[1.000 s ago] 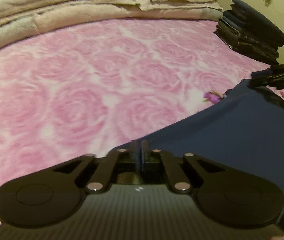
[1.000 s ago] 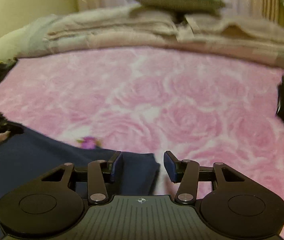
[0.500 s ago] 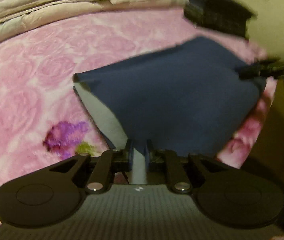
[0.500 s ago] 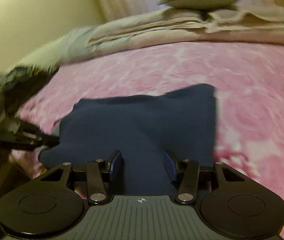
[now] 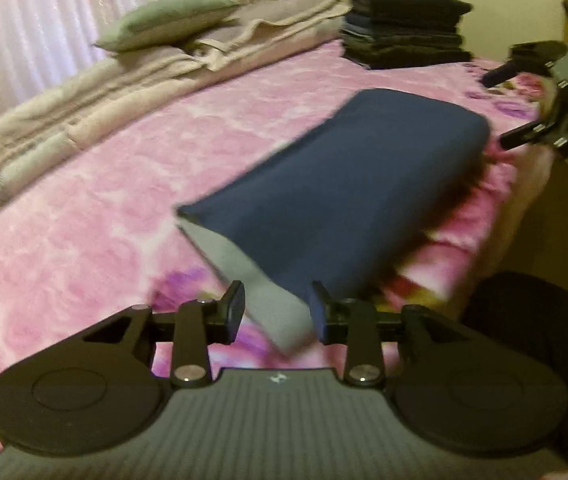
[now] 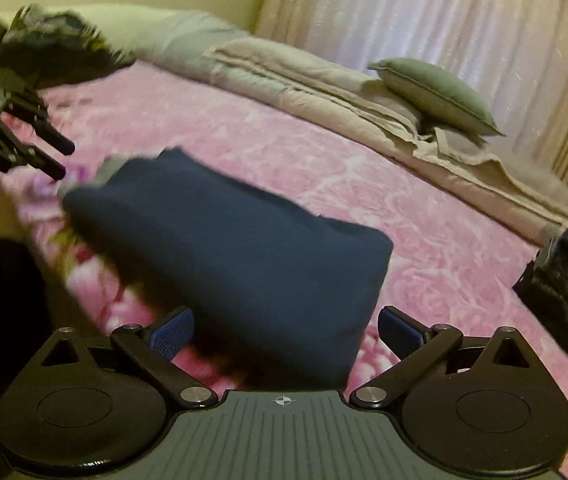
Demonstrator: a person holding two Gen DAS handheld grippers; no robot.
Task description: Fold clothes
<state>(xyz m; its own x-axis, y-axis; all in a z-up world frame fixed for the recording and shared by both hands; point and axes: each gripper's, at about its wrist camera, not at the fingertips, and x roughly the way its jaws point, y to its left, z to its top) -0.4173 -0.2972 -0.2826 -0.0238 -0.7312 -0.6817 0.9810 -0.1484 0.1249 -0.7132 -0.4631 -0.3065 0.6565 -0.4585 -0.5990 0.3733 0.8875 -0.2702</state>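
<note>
A dark navy garment (image 5: 339, 188) lies folded in a long rectangle on the pink rose blanket (image 5: 124, 200), with a grey inner flap (image 5: 260, 292) showing at its near end. My left gripper (image 5: 277, 314) is open, its jaws either side of that grey flap without gripping it. In the right wrist view the same garment (image 6: 236, 256) lies just ahead of my right gripper (image 6: 285, 330), which is wide open and empty. Each gripper shows in the other's view, the right one (image 5: 523, 100) beyond the garment's far end and the left one (image 6: 40, 152) at the left.
A stack of folded dark clothes (image 5: 403, 28) stands at the far right of the bed, also at the right edge of the right wrist view (image 6: 567, 276). Beige bedding (image 5: 104, 92) and a green pillow (image 5: 164, 20) lie along the back. The bed edge drops off near the garment.
My left gripper has opened and let go of the navy garment. The garment has dropped flat into a folded rectangle. My right gripper has opened wider and both have pulled back.
</note>
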